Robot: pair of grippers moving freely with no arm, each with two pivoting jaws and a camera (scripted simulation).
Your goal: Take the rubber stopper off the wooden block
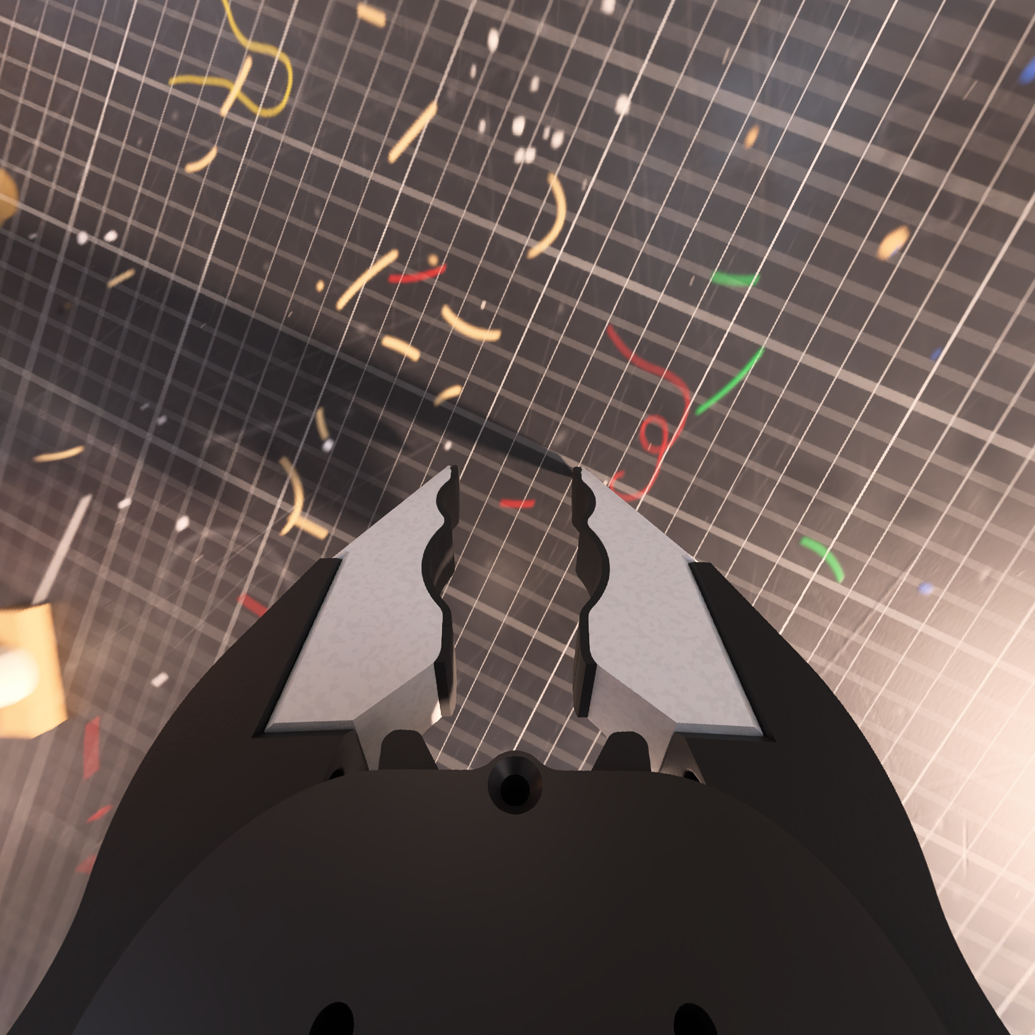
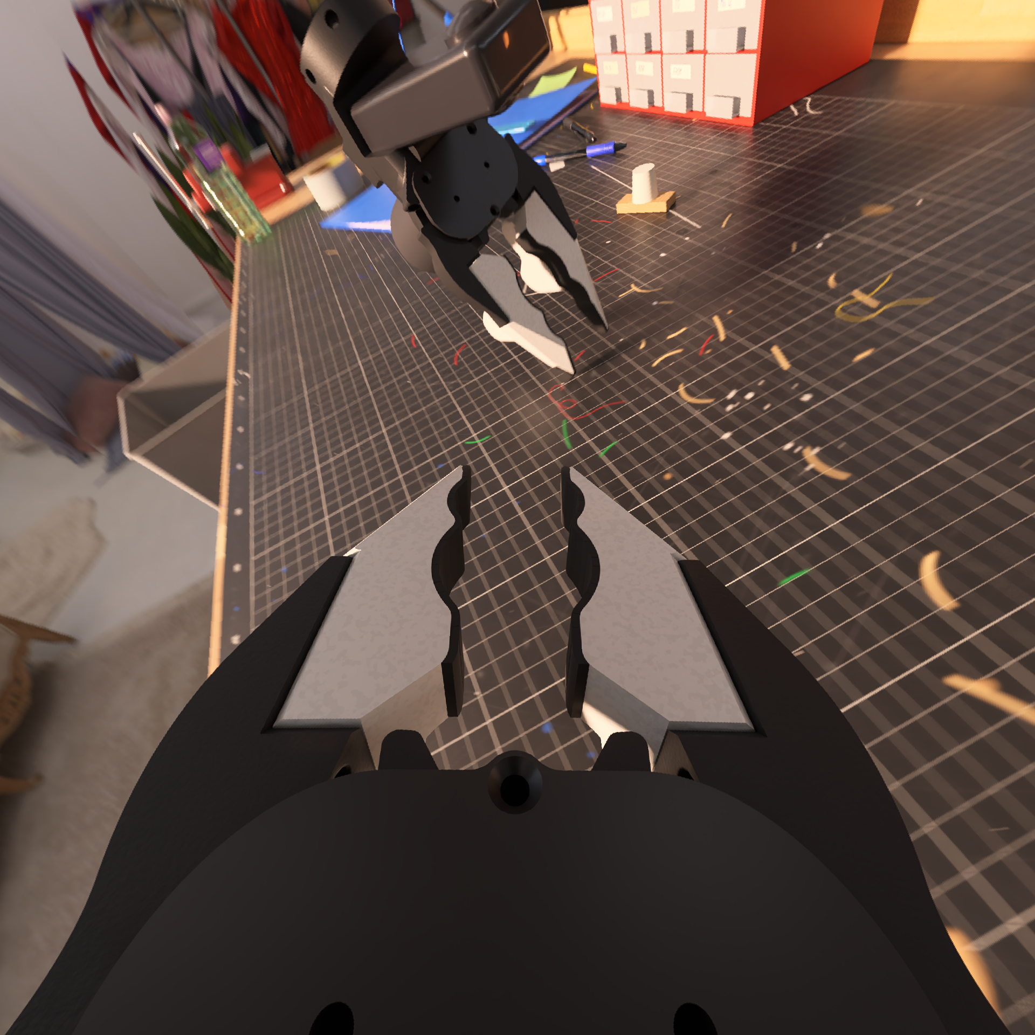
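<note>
A white rubber stopper stands upright on a small flat wooden block far back on the dark cutting mat. In the left wrist view the block and the stopper show blurred at the left edge. My left gripper is open and empty just above the mat; it also shows in the right wrist view, well in front of the block. My right gripper is open and empty, nearer the mat's front and left edge.
Tan shavings, red, green and yellow wire bits and white crumbs litter the mat. A red drawer cabinet stands at the back right. Blue sheets, pens and a grey open tray lie to the left.
</note>
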